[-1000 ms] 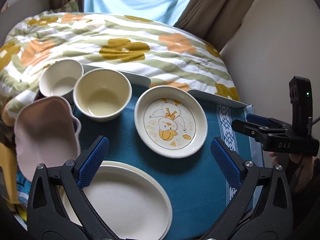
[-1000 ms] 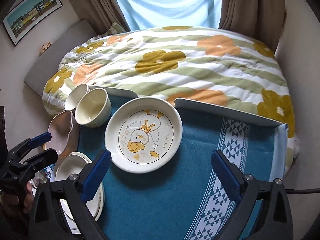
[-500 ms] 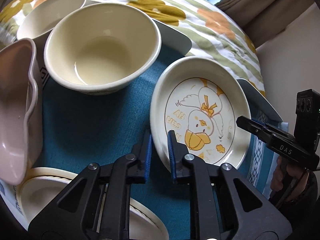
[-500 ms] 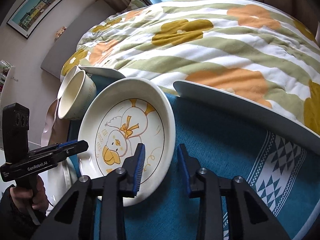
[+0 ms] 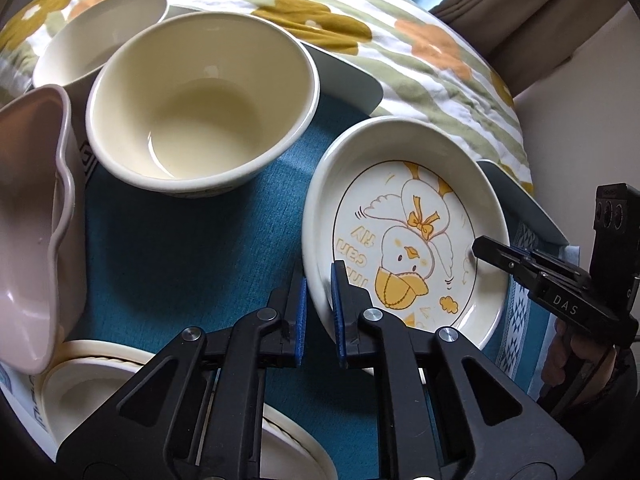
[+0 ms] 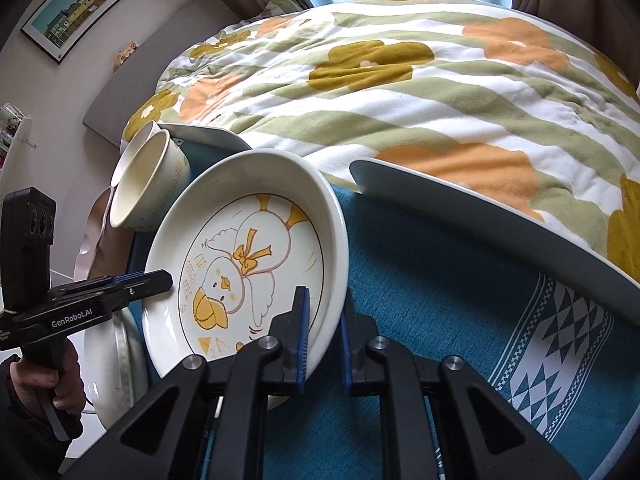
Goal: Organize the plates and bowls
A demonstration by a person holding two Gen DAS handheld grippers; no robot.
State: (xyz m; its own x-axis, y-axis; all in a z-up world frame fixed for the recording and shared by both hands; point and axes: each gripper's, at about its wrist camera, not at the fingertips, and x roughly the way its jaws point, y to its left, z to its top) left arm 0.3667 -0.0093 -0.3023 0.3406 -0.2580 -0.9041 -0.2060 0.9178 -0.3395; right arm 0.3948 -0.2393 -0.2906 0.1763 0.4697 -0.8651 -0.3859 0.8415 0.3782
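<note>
A white plate with a yellow duck drawing sits on the blue tablecloth. My left gripper is shut on its left rim. My right gripper is shut on its right rim, and it shows at the plate's right edge in the left wrist view. A cream bowl stands left of the plate, with a white bowl behind it. A pink wavy dish and a white oval plate lie at the left.
A flowered quilt covers the bed behind the table. The table's grey edge runs along it. The patterned cloth border lies to the right. A framed picture hangs on the left wall.
Both grippers moved in from open over the table and closed onto opposite rims of the duck plate. The plate now looks tilted.
</note>
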